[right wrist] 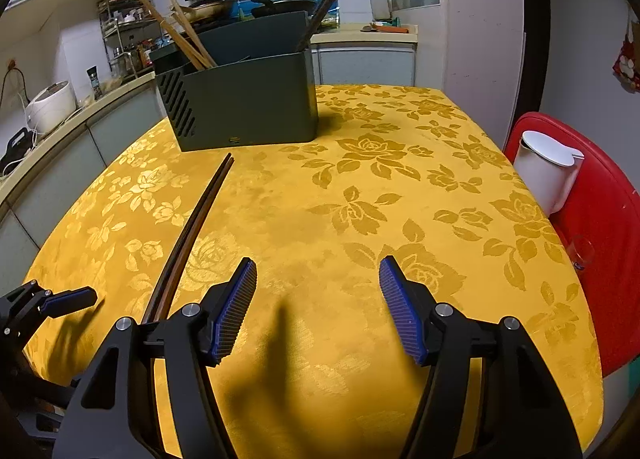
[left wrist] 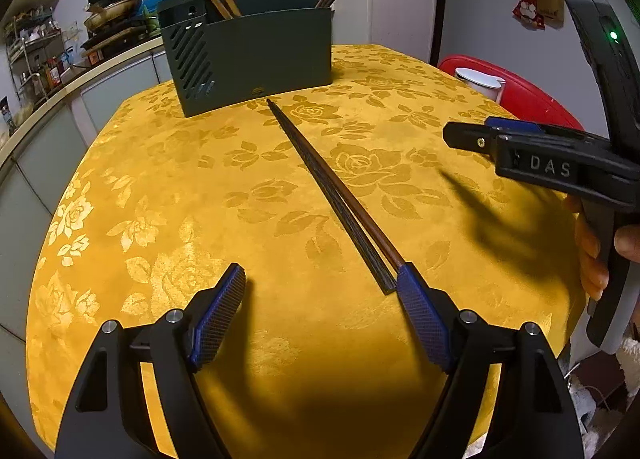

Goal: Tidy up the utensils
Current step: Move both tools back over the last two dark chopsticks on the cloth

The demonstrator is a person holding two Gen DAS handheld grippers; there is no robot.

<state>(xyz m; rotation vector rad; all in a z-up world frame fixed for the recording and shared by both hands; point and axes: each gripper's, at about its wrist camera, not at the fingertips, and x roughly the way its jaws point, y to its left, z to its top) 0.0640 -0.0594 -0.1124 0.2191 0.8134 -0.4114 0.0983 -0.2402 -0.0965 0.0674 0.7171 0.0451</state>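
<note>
The dark chopsticks (left wrist: 320, 187) on the counter (left wrist: 160, 179) are judged light, stiff and slippery; best pinched mid-length. The left hand-held gripper (left wrist: 320, 299) and right hand-held gripper (right wrist: 318, 299) are seen open, empty.

Dim, warm indoor light from above. Sheen glinting on the yellow tablecloth (left wrist: 168, 187), brightest at left. Dark soft shadows pooled beneath both sets of jaws near the bottom edge. Strong fisheye bending: table rim and counter (right wrist: 80, 115) curved, black vignette in corners. Centre sharp, far kitchen slightly soft.
</note>
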